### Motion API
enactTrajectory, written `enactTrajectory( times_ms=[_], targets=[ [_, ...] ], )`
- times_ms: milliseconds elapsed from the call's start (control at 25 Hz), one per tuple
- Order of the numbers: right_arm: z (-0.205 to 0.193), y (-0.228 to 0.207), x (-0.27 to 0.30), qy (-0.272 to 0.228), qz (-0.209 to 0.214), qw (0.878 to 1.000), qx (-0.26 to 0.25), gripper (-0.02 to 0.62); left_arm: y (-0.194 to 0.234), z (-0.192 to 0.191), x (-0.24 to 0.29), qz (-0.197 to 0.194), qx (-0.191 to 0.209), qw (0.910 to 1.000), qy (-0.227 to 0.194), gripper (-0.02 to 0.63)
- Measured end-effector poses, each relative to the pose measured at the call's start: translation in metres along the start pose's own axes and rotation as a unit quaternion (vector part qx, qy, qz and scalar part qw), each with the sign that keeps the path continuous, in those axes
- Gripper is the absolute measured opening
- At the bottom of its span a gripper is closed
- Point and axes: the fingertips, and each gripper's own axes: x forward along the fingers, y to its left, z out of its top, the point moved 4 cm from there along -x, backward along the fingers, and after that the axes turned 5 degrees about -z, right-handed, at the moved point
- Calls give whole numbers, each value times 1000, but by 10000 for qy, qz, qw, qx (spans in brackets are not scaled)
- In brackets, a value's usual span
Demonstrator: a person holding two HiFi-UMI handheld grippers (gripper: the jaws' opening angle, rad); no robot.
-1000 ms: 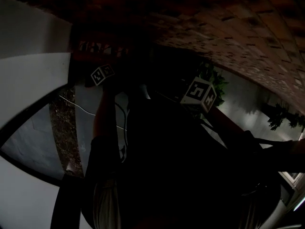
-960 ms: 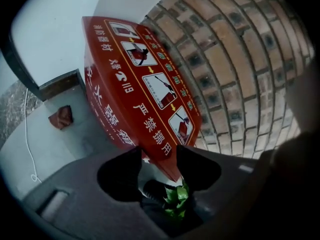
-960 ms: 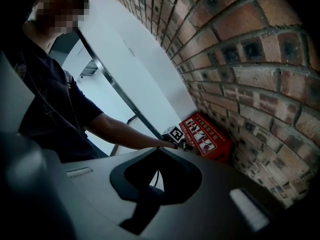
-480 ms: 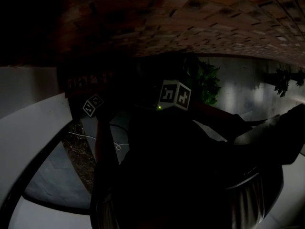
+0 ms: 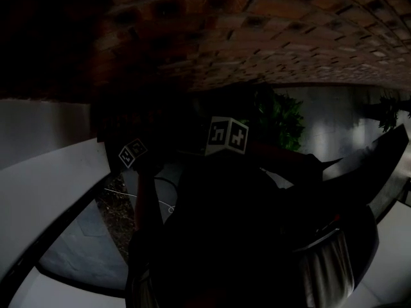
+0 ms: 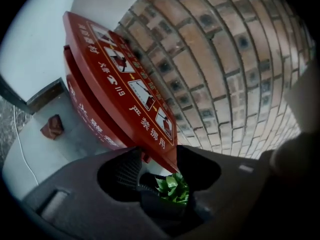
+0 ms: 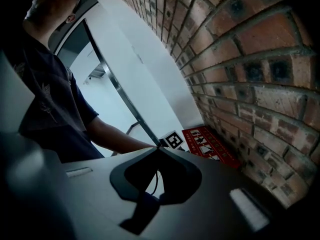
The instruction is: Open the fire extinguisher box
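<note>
Since the fire extinguisher box (image 6: 87, 119) at the foot of the brick wall (image 6: 225, 59) looks like painted sheet metal, its raised lid (image 6: 125, 84) should swing stiff, fairly light and slippery. The left tool (image 6: 159, 156) pinches its free edge, probably the best hold. The right tool (image 7: 156, 150), jaws together, holds nothing.

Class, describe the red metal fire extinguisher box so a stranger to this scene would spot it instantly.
Start at the brown brick wall; at its foot, on the grey floor, stands the red metal fire extinguisher box. Only it bears white characters and picture instructions, and its flat lid is raised.
</note>
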Motion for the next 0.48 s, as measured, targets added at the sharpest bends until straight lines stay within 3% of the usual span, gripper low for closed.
enactTrajectory(
  times_ms=[480],
  targets=[
    [10,-8,4,-82,120,9999,-70,2,-37,20,-13,-146,692,9975,66,225]
  ],
)
